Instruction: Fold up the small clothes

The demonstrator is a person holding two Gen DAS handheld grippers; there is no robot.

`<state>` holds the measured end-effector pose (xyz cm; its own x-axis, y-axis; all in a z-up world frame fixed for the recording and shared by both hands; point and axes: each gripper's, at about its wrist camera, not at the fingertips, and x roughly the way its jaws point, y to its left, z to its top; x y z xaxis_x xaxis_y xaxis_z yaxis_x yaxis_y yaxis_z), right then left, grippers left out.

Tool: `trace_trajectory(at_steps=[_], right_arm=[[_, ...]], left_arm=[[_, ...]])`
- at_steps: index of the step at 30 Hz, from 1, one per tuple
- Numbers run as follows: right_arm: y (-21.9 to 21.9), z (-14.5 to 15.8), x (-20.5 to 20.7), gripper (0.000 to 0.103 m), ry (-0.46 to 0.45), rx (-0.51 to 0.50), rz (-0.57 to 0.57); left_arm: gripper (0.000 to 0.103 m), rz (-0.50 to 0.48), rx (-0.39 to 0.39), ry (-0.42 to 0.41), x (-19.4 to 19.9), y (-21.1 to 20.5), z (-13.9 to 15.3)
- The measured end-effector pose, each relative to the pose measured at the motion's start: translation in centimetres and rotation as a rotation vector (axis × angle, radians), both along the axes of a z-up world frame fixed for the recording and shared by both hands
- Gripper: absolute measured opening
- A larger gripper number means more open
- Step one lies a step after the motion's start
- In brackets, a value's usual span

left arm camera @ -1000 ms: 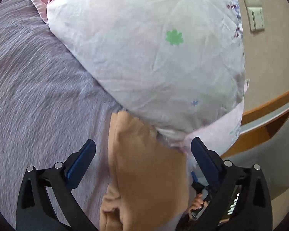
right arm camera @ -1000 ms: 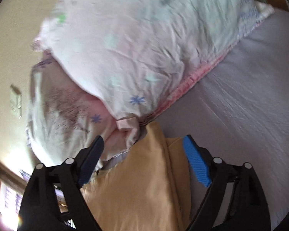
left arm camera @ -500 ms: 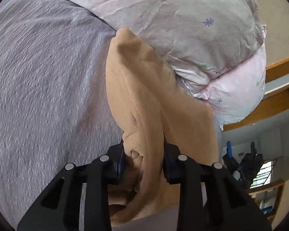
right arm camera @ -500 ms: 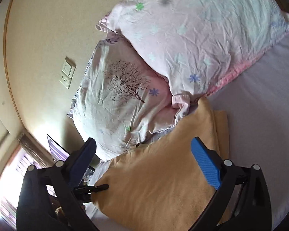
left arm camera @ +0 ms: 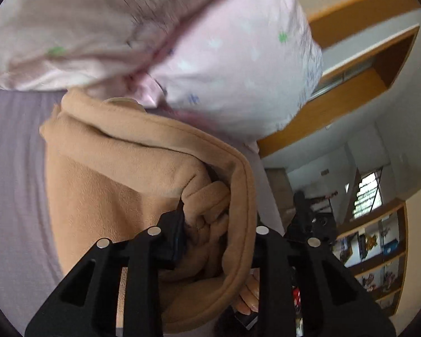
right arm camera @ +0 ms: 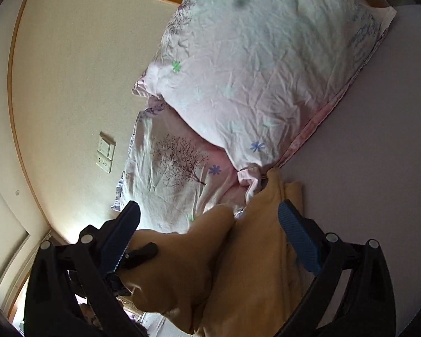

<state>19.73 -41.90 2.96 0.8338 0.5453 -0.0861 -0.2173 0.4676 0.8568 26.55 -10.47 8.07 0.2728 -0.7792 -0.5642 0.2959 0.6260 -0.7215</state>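
Two pink floral pillows (right arm camera: 255,64) fill the upper centre and right of the right wrist view, stacked, the upper one overlapping a lower one printed with a bare tree (right arm camera: 179,157). In the left wrist view the same pillows (left arm camera: 160,42) occupy the upper half, blurred. A grey-lilac bed sheet (right arm camera: 373,151) runs down the right side of the right wrist view and the left edge of the left wrist view (left arm camera: 11,168). A cream wall (right arm camera: 70,70) takes the upper left of the right wrist view.

The tan fleece garment (left arm camera: 103,185) lies on the sheet at centre frame in the left wrist view, its far end touching the lower pillow's edge. Part of it is gathered into folds and raised off the sheet. In the right wrist view the garment (right arm camera: 255,266) sits at lower centre, one lobe lifted toward the left.

The left gripper (left arm camera: 210,230) at bottom centre is clamped on a bunched fold of the garment, fabric wrapping over its right-hand finger. The right gripper (right arm camera: 207,233) at the bottom of its own view stands with its blue-padded fingers (right arm camera: 297,236) wide apart, the garment between them; whether they touch it cannot be determined.

A wooden bookshelf (left arm camera: 373,247) appears at lower right of the left wrist view. A wall switch plate (right arm camera: 105,151) sits at centre left of the right wrist view.
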Motion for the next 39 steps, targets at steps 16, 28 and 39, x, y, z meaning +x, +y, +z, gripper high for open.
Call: trace_trajectory(at_steps=[16, 28, 39], right_arm=[[4.4, 4.6, -6.1, 0.084, -0.023, -0.315, 0.183], [7.5, 2.6, -6.7, 0.006, 0.121, -0.602, 0.149], [1.7, 2.0, -5.9, 0.063, 0.222, -0.382, 0.094]], left_arm=[[0.075, -0.063, 0.078, -0.164, -5.6, 7.6, 0.6], [0.079, -0.222, 0.288, -0.210, -9.3, 2.6, -3.8], [0.079, -0.271, 0.316, -0.238, -11.2, 3.5, -4.3]])
